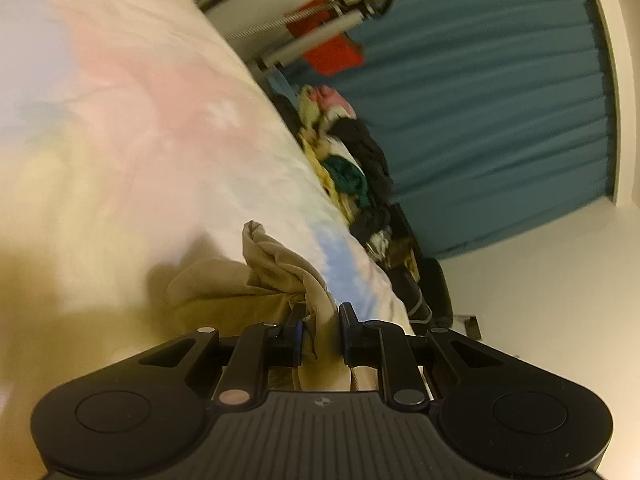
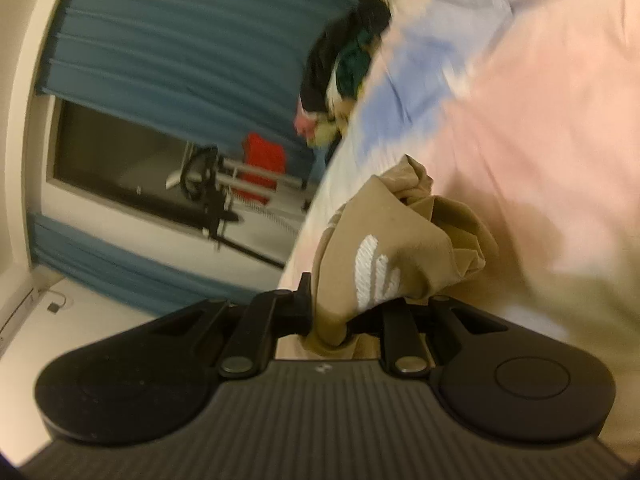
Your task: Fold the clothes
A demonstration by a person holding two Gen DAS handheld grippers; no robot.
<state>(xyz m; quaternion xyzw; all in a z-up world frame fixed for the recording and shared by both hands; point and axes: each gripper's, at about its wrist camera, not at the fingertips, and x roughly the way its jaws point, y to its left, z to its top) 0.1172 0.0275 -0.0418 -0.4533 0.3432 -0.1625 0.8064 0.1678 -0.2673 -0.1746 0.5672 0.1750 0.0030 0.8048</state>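
A tan garment [image 1: 276, 276] is bunched up over the pastel bed cover [image 1: 132, 112]. My left gripper [image 1: 320, 316] is shut on a fold of it; the cloth fills the gap between the black fingers and hangs down behind them. In the right wrist view the same tan garment [image 2: 400, 236], with a white striped logo [image 2: 374, 270], is gathered in my right gripper [image 2: 340, 300], which is shut on it. Cloth drapes over the right finger and hides it. Both views are tilted and blurred.
A heap of mixed clothes [image 1: 352, 168] lies along the far edge of the bed, also the clothes heap [image 2: 344, 60]. Behind it hangs a teal curtain [image 1: 492, 112]. A red item [image 1: 332, 52] sits on a metal rack [image 1: 316, 40] by a window [image 2: 128, 168].
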